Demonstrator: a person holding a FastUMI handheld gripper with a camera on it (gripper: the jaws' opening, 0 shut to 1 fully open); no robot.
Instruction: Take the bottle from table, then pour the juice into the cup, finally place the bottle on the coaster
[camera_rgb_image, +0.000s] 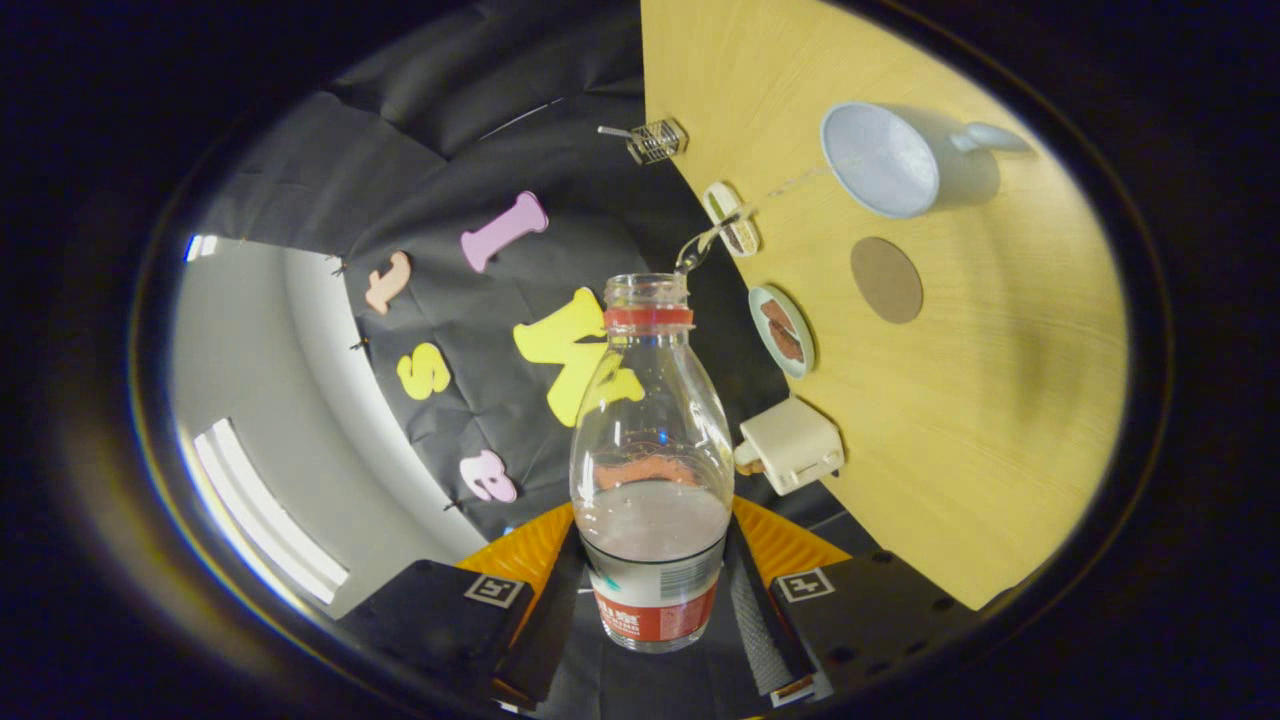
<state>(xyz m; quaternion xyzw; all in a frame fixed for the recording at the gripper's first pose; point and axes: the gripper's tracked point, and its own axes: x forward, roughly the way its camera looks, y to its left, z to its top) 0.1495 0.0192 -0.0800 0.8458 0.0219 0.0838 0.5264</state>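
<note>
My gripper (655, 610) is shut on a clear plastic bottle (650, 440) with a red neck ring and no cap. Both fingers (760, 620) press on its labelled lower part. Pale liquid sits in the bottom of the bottle. The whole view is rolled, so the wooden table (1000, 430) stands to the right of the bottle. On it, beyond the bottle's mouth, is a pale blue cup (885, 160) with a handle, its open mouth facing me. A round brown coaster (886, 280) lies on the table just below the cup, apart from it.
Along the table's edge near the bottle are a cream box-like object (790, 445), a small round dish (782, 330) with something brown in it, a small oval item (732, 217) and a wire basket-like object (655, 141). The black booth wall is behind the bottle.
</note>
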